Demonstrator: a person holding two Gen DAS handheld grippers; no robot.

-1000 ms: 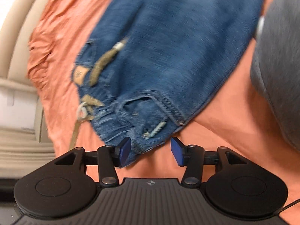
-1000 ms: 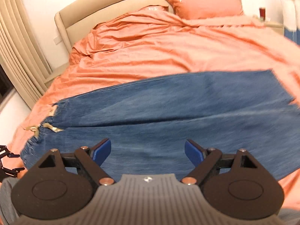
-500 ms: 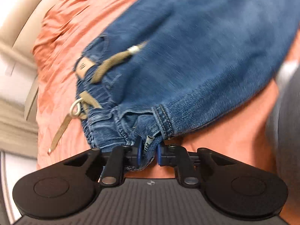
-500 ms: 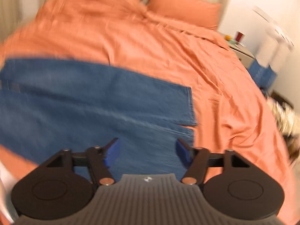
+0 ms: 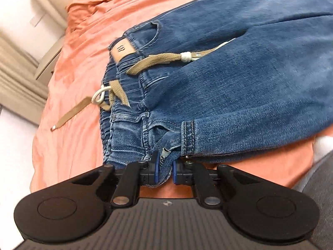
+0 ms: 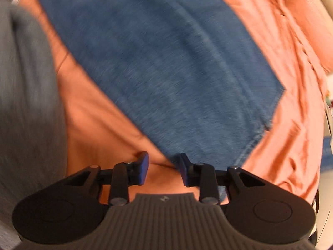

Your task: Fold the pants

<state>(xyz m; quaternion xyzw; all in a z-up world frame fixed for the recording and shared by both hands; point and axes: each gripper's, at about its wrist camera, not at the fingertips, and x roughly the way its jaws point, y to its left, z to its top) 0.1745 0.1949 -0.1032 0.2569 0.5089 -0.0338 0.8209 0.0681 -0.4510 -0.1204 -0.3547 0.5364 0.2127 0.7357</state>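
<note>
Blue denim pants point(image 5: 239, 79) lie on an orange bed sheet point(image 5: 87, 48). Their waistband has a tan drawstring point(image 5: 154, 61) and a leather patch point(image 5: 122, 49). My left gripper point(image 5: 164, 169) is shut on the near corner of the waistband. In the right wrist view the pant legs point(image 6: 170, 66) stretch away, with the hem point(image 6: 268, 116) at the right. My right gripper point(image 6: 163, 168) is open just above the sheet, at the near edge of the leg hem; its right finger touches the denim.
A beige headboard point(image 5: 47, 2) and a curtain point(image 5: 16, 77) stand at the left. Grey clothing of the person shows at the right of the left wrist view point(image 5: 320, 187) and at the left of the right wrist view point(image 6: 25, 95). Rumpled orange bedding point(image 6: 295, 66) lies right of the hem.
My left gripper closed on the waistband corner and holds it. My right gripper swung right along the legs and dropped down to the hem corner, jaws narrowing but still open.
</note>
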